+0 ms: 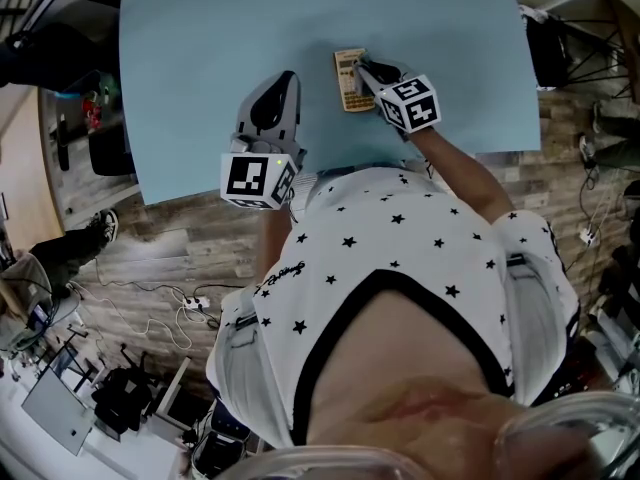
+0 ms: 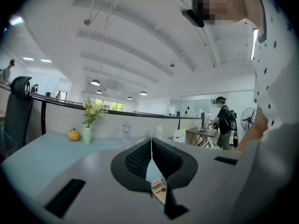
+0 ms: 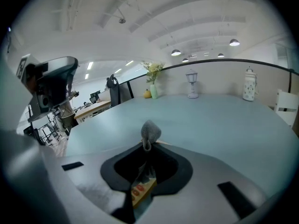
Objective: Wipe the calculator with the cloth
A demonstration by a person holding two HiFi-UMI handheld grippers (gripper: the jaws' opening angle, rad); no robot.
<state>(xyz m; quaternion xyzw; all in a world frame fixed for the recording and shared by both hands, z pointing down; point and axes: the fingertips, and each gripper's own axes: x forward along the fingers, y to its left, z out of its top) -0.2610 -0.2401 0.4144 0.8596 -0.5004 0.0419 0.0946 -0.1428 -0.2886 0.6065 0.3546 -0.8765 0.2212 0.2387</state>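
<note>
Right gripper (image 3: 146, 146) pinching cloth (image 3: 150, 130) on calculator (image 1: 350, 80), vase (image 3: 153, 92) seemingly holding flowers (image 3: 153, 69)

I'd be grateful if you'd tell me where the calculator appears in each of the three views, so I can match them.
Head view: calculator upper centre, at the right gripper tip.
Left gripper view: bottom centre, glimpsed below the left gripper.
Right gripper view: bottom, left of centre, beneath the cloth that the gripper holds.
Shared landmark: the light-blue table.

free: bare table (image 1: 190, 68) left of calculator (image 1: 347, 83) | obstacles: vase (image 3: 153, 91), lamp (image 3: 192, 87) far edge
</note>
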